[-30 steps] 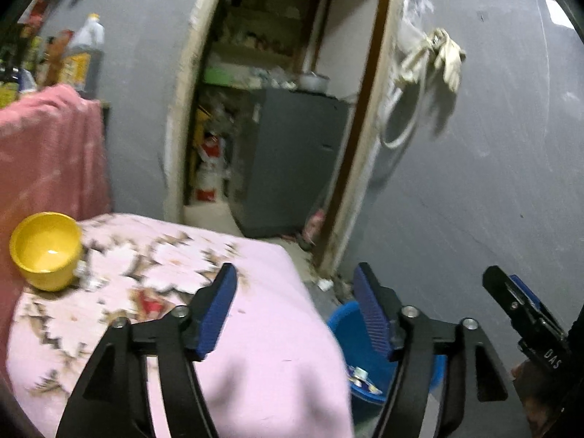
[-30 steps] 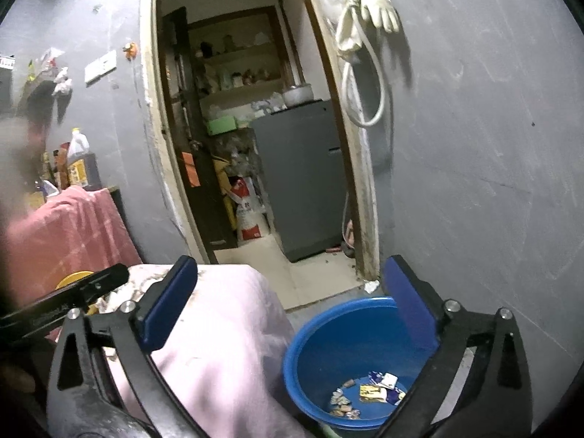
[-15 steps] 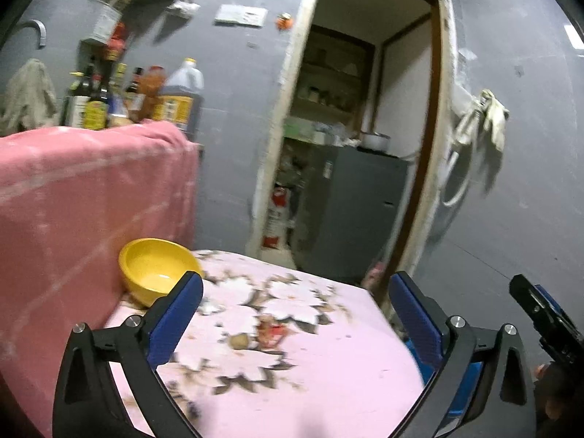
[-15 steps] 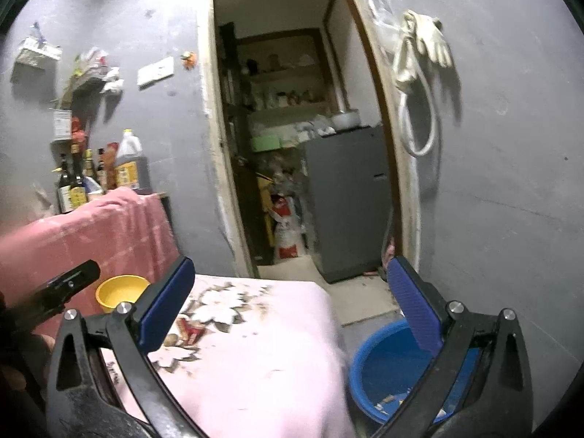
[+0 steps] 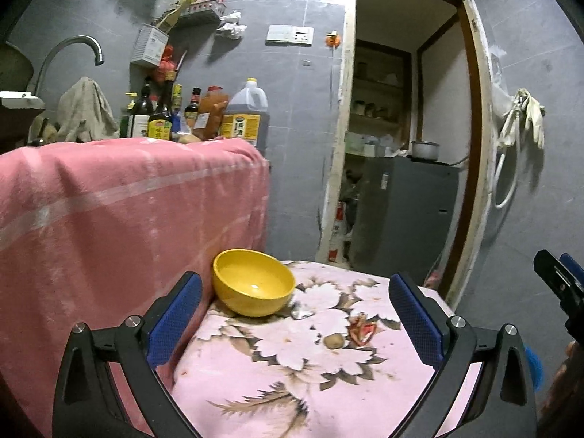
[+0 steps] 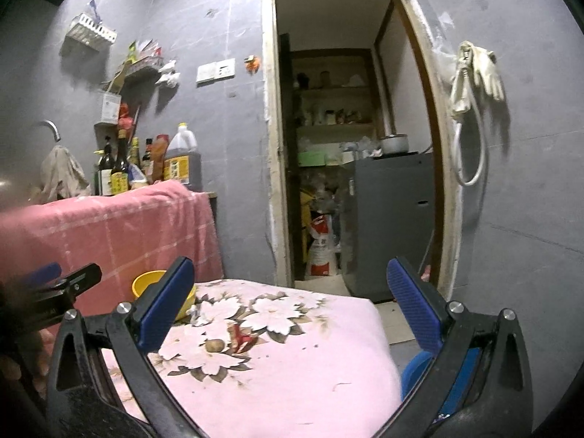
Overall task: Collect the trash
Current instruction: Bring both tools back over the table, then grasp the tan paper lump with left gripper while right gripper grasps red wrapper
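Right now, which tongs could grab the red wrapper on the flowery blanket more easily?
Probably the left tongs: open and empty, with the red wrapper between their fingers. The right tongs look farther back.

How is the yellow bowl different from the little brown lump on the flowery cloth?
The yellow bowl is far bigger than the brown lump. The bowl is bright yellow and hollow, open side up; the lump is dull brown and solid-looking. The bowl sits by the pink drape; the lump lies out beside a red scrap. Both rest on the flowery cloth.
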`<state>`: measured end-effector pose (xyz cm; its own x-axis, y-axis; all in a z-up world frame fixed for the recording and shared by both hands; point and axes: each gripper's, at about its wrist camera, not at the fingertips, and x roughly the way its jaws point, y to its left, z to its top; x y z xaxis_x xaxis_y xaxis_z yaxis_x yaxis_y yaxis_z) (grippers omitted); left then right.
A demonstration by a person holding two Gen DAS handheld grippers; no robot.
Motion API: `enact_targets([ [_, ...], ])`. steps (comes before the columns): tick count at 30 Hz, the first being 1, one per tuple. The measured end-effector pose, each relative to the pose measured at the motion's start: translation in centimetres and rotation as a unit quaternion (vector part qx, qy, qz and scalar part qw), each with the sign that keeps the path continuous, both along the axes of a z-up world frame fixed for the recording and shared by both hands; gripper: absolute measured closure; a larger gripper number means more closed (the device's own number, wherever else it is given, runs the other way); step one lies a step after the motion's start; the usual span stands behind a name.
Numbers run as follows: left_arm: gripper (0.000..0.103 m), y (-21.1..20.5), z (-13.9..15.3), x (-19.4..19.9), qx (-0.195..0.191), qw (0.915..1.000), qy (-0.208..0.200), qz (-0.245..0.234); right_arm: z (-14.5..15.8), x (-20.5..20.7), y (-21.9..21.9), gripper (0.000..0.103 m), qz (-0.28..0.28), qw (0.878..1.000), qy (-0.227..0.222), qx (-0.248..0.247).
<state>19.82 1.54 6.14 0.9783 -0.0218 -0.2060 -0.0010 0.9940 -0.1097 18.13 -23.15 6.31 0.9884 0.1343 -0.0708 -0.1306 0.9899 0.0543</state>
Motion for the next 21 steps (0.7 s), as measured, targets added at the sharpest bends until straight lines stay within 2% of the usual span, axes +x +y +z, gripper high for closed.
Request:
enact_targets([
  [12, 0.003, 0.4, -2.1, 2.2, 0.026, 0.9994, 0.016, 0.016, -2.2, 3.0, 2.1, 0.0, 0.037, 0.999, 0.017, -0.021],
  [18, 0.003, -0.2, -3.7, 4.7, 0.038, 0.9978, 0.054, 0.008, -3.8, 5.7, 1.9, 0.0, 0.046, 0.997, 0.049, -0.022],
  [21, 0.003, -0.5, -4.6, 6.3, 0.046, 0.9957, 0.08, 0.004, -4.7, 7.7, 1.9, 0.0, 0.062, 0.995, 0.08, -0.021],
])
